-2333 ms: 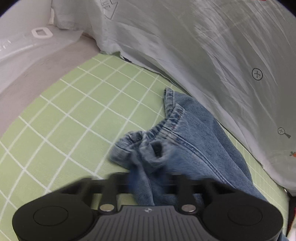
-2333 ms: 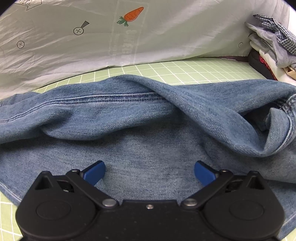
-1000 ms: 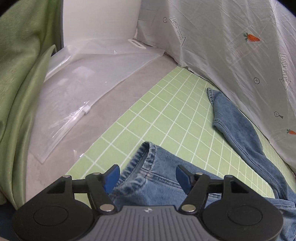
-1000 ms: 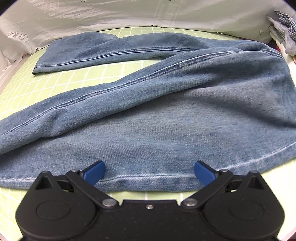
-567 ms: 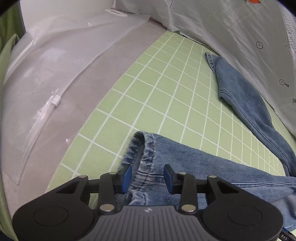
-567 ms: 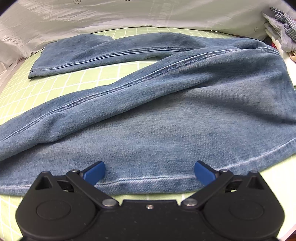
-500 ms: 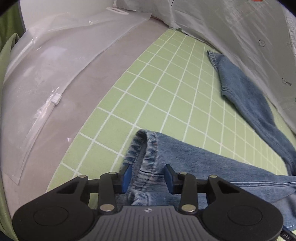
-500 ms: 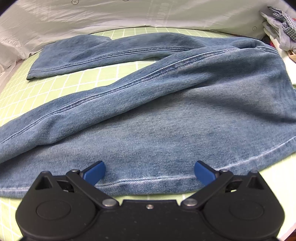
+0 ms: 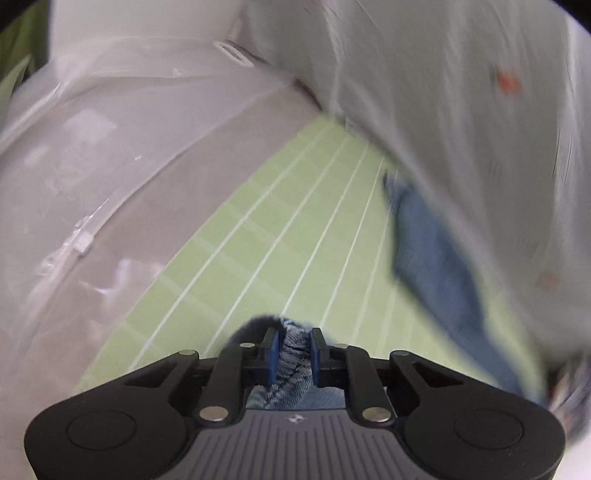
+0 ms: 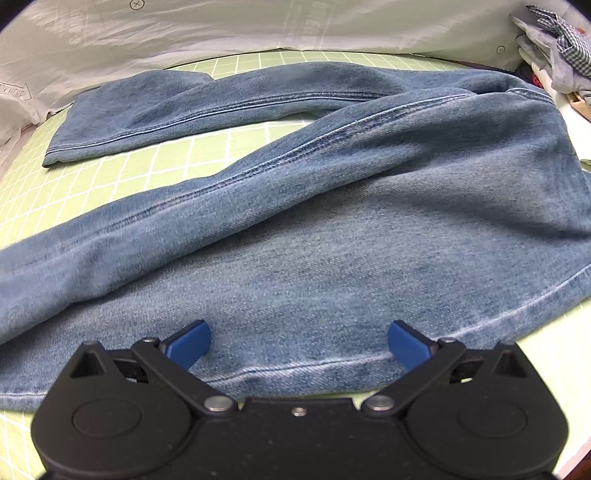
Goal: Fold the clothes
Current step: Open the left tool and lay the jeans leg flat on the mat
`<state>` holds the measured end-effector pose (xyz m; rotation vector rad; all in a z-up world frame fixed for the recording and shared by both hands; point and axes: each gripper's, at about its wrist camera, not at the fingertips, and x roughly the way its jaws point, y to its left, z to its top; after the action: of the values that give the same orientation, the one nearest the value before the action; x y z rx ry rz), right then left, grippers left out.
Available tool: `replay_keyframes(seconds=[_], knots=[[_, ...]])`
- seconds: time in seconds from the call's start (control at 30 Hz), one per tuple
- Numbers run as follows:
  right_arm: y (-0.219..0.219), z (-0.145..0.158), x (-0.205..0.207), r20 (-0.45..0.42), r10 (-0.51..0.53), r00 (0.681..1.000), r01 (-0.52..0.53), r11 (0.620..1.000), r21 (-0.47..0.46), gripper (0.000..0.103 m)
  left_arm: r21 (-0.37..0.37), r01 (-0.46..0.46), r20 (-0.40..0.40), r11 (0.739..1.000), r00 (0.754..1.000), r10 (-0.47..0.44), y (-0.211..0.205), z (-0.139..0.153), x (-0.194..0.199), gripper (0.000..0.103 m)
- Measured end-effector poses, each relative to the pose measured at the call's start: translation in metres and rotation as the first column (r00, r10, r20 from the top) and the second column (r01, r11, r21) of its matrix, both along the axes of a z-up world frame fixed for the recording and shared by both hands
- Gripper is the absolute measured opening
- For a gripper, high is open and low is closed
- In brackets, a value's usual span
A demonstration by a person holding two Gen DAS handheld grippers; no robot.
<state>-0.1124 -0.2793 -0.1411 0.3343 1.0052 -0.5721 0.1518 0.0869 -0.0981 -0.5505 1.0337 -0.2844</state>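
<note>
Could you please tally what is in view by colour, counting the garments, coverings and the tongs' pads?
Blue: 5 - the jeans and 4 pads, two on the left tongs and two on the right tongs.
Green: 1 - the checked mat.
White: 1 - the printed sheet.
Mixed colours: 1 - the clothes pile.
Total: 8.

blue jeans sprawled, seemingly twisted
</note>
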Motion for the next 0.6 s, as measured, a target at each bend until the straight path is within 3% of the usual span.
replay_keyframes(seconds=[0.03, 0.07, 0.13, 0.2, 0.27, 0.33, 0.43, 0.6], knots=[[0.0, 0.0, 0.0, 0.0, 0.0, 1.0, 0.0, 1.0, 0.0, 0.103, -0.083, -0.06, 0.015, 0.995, 0.998, 0.061, 0.008, 0.002, 0.006, 0.018], [0.0, 0.0, 0.0, 0.001, -0.001, 1.0, 0.001, 1.0, 0.0, 0.103, -0.103, -0.111, 0.025, 0.988, 0.993, 0.114, 0.011, 0.002, 0.011, 0.018], [0.0, 0.0, 0.0, 0.001, -0.001, 1.0, 0.001, 1.0, -0.001, 0.103, 0.022, -0.149, 0.076, 0.989, 0.986, 0.147, 0.002, 0.006, 0.022, 0.018], [0.0, 0.0, 0.0, 0.002, -0.002, 1.0, 0.002, 1.0, -0.001, 0.103, 0.163, -0.127, 0.076, 0.978, 0.99, 0.116, -0.011, 0.009, 0.028, 0.028], [-0.001, 0.0, 0.0, -0.001, -0.004, 1.0, 0.004, 1.0, 0.001, 0.103, 0.182, -0.079, 0.054, 0.98, 0.996, 0.07, -0.019, 0.005, 0.021, 0.055], [-0.001, 0.001, 0.001, -0.007, -0.009, 1.0, 0.009, 1.0, 0.006, 0.103, 0.194, -0.03, 0.031, 0.981, 0.999, 0.024, -0.027, 0.001, 0.012, 0.07], [-0.002, 0.002, 0.003, -0.016, -0.015, 1.0, 0.015, 1.0, 0.012, 0.103, 0.21, 0.044, -0.005, 0.977, 0.999, -0.044, -0.04, -0.006, 0.0, 0.078], [-0.003, 0.004, 0.006, -0.03, -0.025, 0.999, 0.026, 0.999, 0.022, 0.103, 0.222, 0.161, -0.039, 0.962, 0.987, -0.156, -0.08, -0.01, -0.024, 0.08]])
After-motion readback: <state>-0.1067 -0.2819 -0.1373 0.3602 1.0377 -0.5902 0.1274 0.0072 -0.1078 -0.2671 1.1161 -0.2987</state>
